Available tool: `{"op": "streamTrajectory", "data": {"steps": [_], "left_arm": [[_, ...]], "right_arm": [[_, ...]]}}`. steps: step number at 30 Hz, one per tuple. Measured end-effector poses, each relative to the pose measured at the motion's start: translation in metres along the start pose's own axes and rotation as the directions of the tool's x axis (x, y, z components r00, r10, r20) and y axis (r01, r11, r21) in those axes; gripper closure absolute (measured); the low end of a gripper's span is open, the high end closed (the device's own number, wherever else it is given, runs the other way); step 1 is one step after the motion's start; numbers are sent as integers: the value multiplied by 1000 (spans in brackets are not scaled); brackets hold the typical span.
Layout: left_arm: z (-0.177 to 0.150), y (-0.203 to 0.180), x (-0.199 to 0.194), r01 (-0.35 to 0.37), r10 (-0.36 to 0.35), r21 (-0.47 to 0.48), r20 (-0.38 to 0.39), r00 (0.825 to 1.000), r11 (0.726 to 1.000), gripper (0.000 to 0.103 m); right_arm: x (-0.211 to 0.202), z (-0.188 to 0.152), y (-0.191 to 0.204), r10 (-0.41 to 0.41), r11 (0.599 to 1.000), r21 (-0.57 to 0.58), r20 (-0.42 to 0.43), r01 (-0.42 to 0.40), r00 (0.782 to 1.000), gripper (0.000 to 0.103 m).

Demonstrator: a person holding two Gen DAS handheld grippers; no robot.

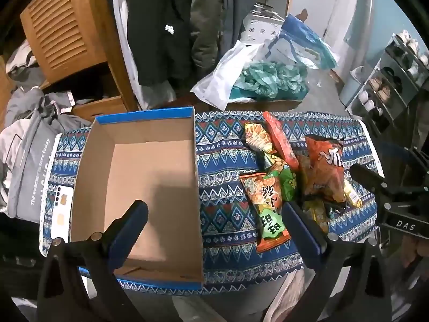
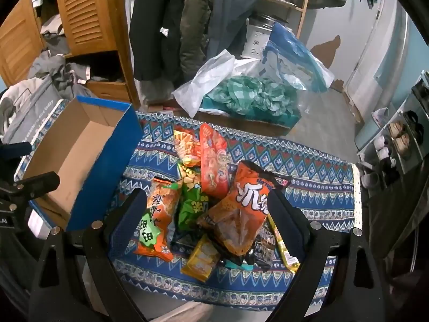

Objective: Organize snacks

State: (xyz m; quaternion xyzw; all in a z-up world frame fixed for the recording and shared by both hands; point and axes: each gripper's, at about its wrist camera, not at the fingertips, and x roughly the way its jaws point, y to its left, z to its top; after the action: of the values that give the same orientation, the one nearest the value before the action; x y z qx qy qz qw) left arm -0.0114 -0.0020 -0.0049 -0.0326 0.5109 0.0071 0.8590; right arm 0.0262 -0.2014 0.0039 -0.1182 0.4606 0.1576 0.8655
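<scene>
The snack pile (image 2: 214, 201) lies on the table to the right of the empty box (image 2: 80, 155), right under the wide-open, empty right gripper (image 2: 206, 214), which is nearer than the wide-open, empty left gripper (image 1: 214, 228).

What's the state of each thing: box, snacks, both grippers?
cardboard box: open, empty, upright on the patterned cloth
snack packets: piled on the cloth beside the box, none boxed
left hand-held gripper: open, holding nothing
right hand-held gripper: open, above the pile
</scene>
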Motion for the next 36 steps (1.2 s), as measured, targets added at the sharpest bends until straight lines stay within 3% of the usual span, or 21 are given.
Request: {"op": "streamTrajectory", "data": {"steps": [36], "left_arm": [[1, 0, 10, -2, 2, -2, -28, 1000, 1000, 2]], "right_arm": [[0, -1, -3, 2, 1000, 2, -7, -2, 1000, 13]]}}
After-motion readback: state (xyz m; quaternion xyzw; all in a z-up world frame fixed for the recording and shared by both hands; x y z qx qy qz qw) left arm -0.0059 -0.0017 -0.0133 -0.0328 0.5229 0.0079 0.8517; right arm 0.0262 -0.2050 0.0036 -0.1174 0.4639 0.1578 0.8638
